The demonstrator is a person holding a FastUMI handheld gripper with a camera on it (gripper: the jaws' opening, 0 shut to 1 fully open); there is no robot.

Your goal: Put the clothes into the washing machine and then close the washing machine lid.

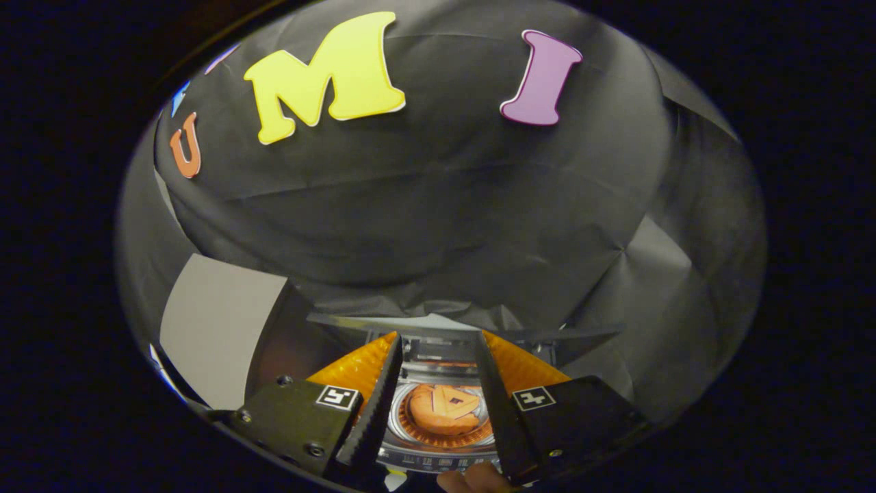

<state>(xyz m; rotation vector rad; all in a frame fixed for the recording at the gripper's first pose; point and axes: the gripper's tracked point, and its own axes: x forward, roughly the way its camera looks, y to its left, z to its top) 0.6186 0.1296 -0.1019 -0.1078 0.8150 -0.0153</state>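
Gripper [438, 383] is pitched so the camera looks mostly at the black cloth wall [438, 226], with the work area squeezed low between the fingers [375, 411]. Fingers are apart, nothing clamped — the gap between them is clear and they converge slightly toward the tips. Each finger base carries a small square black-and-white marker tag [337, 396]; it's a coded pattern, not readable text.

Washing machine [441, 448] sits directly between and just beyond the fingers, seen from above — a small top-loader with a silvery top panel. Its round drum opening is exposed, and orange clothes [445, 409] lie bunched inside the drum, ringed by the drum's orange ribbed wall. Lid [438, 356] appears to be standing up at the back of the machine, beyond the drum; detail there is dark and small, so I can't tell its exact angle. A row of tiny marks runs along the machine's front panel, too small to read.

A bit of a person's hand [472, 481] shows at the near edge, just below the machine's front panel, between the finger bases.

A pale grey panel [219, 329] stands off to the left of the fingers, against the cloth wall. No legible brand or label text anywhere on the machine.
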